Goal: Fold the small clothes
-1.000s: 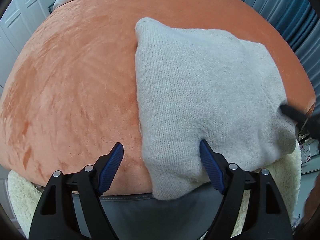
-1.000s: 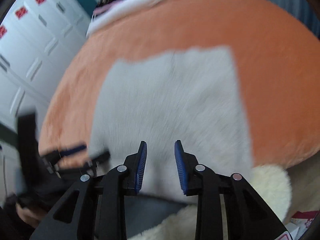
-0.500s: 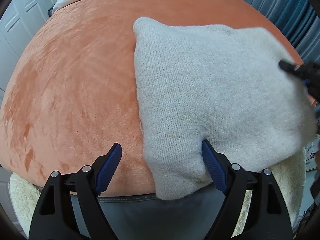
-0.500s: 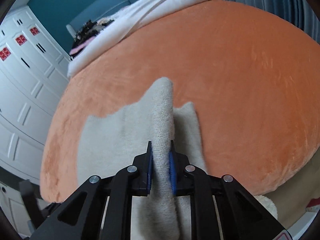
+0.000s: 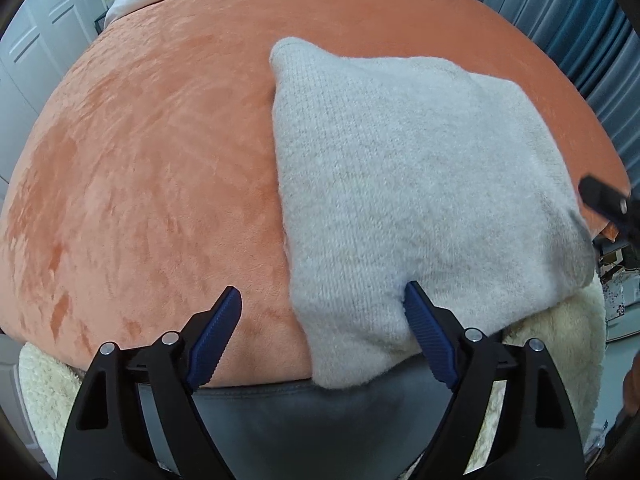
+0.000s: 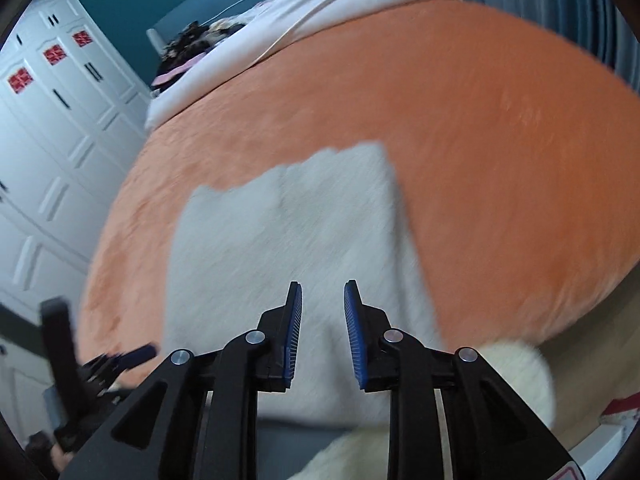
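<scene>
A light grey knitted garment (image 5: pixel 420 184) lies folded flat on the orange plush bed cover (image 5: pixel 160 160), its near corner hanging over the bed's front edge. My left gripper (image 5: pixel 322 312) is open and empty, with its right fingertip (image 5: pixel 416 304) against the garment's near edge. In the right wrist view, blurred by motion, the garment (image 6: pixel 280 240) lies under my right gripper (image 6: pixel 322 300), which is open and empty just above the garment's near part. The right gripper's tip also shows in the left wrist view (image 5: pixel 604 200) at the garment's right edge.
A cream fleecy blanket (image 5: pixel 560 344) hangs below the bed's front edge over a grey base (image 5: pixel 280 412). White bedding (image 6: pixel 320 20) lies at the bed's far end. White wardrobe doors (image 6: pixel 52 120) stand to the left, blue curtains (image 5: pixel 580 20) to the right.
Half a second ago my right gripper was shut on a raised fold of the garment. It has since let go and opened, and the garment lies flat. The left gripper has hardly moved.
</scene>
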A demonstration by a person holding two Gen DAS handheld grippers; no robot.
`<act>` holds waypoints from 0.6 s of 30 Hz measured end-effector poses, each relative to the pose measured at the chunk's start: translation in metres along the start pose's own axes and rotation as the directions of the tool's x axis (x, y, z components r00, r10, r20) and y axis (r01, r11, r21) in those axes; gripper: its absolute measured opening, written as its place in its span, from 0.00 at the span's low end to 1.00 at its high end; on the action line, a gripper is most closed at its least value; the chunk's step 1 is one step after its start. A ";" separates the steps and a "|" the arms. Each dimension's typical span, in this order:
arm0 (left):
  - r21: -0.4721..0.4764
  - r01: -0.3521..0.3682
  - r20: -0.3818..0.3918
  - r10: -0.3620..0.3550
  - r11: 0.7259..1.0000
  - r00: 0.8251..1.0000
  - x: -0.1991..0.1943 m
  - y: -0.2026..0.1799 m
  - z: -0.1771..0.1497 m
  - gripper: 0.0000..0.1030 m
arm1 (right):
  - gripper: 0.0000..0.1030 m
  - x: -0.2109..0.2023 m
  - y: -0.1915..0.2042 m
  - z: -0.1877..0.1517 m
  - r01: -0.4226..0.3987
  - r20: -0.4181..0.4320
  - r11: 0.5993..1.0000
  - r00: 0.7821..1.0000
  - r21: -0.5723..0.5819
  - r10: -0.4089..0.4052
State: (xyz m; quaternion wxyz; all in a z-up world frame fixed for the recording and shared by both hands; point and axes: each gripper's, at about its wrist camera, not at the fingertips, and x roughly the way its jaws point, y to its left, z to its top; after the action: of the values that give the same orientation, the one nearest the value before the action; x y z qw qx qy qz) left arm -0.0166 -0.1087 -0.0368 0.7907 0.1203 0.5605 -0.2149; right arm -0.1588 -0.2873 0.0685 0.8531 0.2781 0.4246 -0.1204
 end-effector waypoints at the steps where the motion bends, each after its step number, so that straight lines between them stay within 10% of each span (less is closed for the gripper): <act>1: -0.009 0.005 -0.014 -0.005 1.000 1.000 0.001 0.002 -0.003 0.78 | 0.22 -0.001 0.002 -0.007 -0.021 -0.021 1.000 1.000 -0.002 0.021; 6: -0.053 0.026 -0.083 -0.031 0.998 0.996 0.020 0.011 -0.011 0.78 | 0.11 0.066 0.004 -0.042 0.149 -0.201 0.978 0.964 -0.143 -0.176; 10: -0.016 0.029 -0.045 -0.029 0.999 0.999 0.004 0.005 -0.008 0.74 | 0.12 0.053 0.009 -0.034 0.131 -0.194 0.983 0.969 -0.129 -0.155; 13: -0.046 0.148 0.022 -0.147 0.988 0.989 -0.023 0.002 -0.001 0.76 | 0.33 0.017 0.006 -0.021 0.099 -0.098 0.991 0.989 -0.091 -0.107; 15: -0.074 0.190 0.050 -0.187 0.979 0.981 -0.029 0.001 0.009 0.83 | 0.76 -0.004 -0.001 -0.013 0.105 0.001 0.993 0.994 -0.048 -0.105; 18: -0.101 0.165 0.040 -0.162 0.981 0.986 -0.014 -0.006 0.030 0.87 | 0.79 -0.007 -0.020 -0.003 0.171 0.080 0.985 0.982 0.002 -0.171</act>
State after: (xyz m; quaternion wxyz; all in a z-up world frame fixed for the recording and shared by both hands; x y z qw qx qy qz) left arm 0.0016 -0.1237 -0.0137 0.7845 0.0289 0.5662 -0.2513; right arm -0.1737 -0.3018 0.0647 0.8567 0.2336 0.4126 -0.2032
